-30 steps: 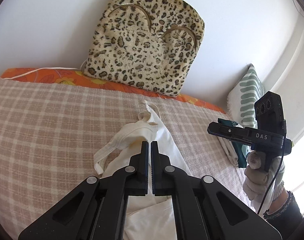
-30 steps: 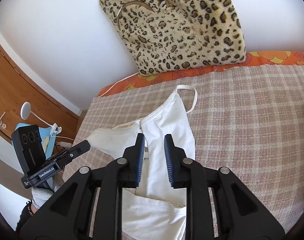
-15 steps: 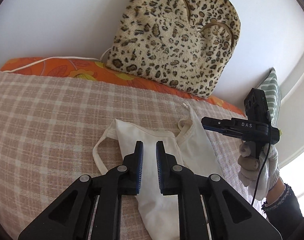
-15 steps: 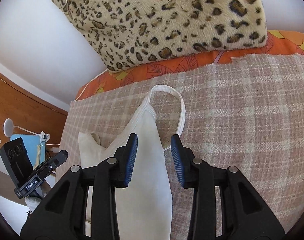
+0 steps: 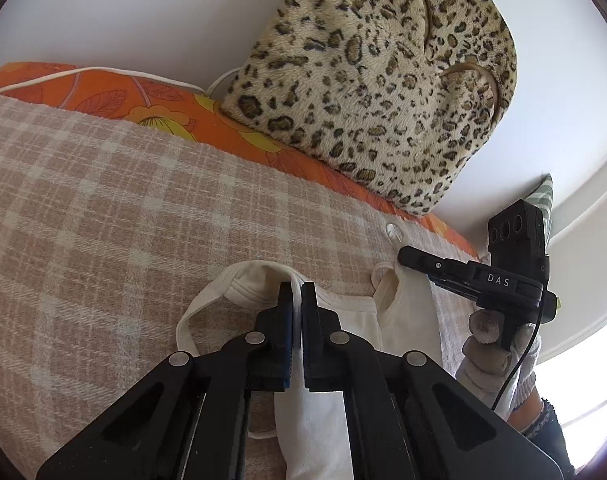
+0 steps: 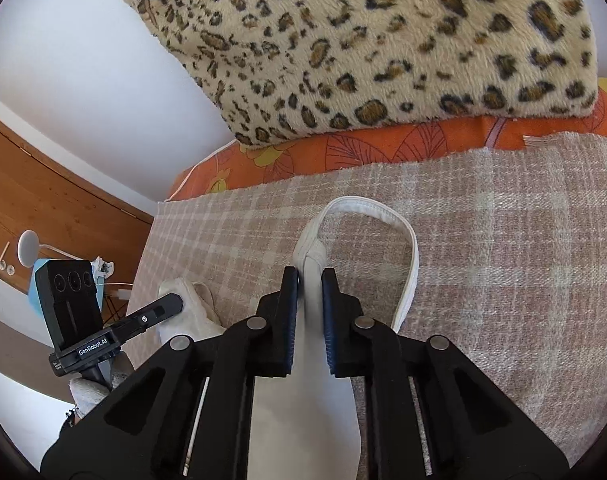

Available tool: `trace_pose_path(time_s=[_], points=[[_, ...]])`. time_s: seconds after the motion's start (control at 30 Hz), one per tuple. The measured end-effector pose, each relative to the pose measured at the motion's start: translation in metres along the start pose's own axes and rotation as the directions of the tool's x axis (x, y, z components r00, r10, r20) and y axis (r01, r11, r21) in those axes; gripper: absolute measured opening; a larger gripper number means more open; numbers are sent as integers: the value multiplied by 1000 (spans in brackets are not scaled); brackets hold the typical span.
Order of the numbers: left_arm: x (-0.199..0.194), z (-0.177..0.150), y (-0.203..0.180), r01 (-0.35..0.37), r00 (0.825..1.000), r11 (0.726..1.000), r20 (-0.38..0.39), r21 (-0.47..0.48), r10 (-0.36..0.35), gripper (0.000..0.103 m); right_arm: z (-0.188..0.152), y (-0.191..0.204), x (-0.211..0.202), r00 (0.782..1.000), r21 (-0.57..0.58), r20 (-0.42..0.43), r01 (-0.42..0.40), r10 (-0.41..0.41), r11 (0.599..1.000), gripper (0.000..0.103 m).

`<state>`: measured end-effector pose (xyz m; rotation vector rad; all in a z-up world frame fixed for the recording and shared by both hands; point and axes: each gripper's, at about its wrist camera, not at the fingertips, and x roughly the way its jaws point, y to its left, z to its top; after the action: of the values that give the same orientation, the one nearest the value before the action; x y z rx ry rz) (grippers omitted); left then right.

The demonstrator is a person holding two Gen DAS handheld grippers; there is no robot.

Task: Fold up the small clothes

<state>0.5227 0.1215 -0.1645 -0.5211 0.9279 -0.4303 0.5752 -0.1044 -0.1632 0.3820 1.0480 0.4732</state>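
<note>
From the left wrist, the left tongs (image 5: 297, 300) are pinched tight on the top edge of a small white top (image 5: 355, 320), right by its left strap (image 5: 191, 316). The top lies on a bed with a pink and cream checked blanket (image 5: 103, 208). A leopard-spot cushion (image 5: 383, 92) leans on the white wall behind, and it sits on an orange flowered sheet (image 5: 115, 96). Off to the right, a gloved hand (image 5: 499, 356) holds the right tongs (image 5: 407, 258), which rest at the top's other corner. From the right wrist, the right tongs (image 6: 309, 280) have just been closing and now squeeze the bunched white cloth where the right strap (image 6: 407, 252) joins the top (image 6: 303, 400). The strap makes a loop on the blanket (image 6: 503, 260). The left tongs (image 6: 175, 302) show at the left, touching the top's far corner.
</note>
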Motion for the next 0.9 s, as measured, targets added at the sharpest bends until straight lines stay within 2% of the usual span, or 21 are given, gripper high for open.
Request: trace_pose_path(time_s=[0.1,0.23,0.43,0.57,0.9], points=[[-7,0,-7,4,1000,1000,28,25,-5,2,0,10,-14,999,-32,35,17,-15,999,8],[-25,0,-19,31,997,999,64,39,-33,2,-4,14,-43,996,-15,89,-22,23,1000,7],[-55,-10,-58,45,994,988,96,148,-60,2,-19,30,-80,991,-37,119,-65,69,997,7],[-74,-23,-80,52,992,980,100,194,-73,2,-36,45,-107,986,-47,138,-82,88,996,7],[-109,-75,-107,5,995,953,93,302,-35,2,-100,66,-161,982,-70,162,-88,98,994,7]])
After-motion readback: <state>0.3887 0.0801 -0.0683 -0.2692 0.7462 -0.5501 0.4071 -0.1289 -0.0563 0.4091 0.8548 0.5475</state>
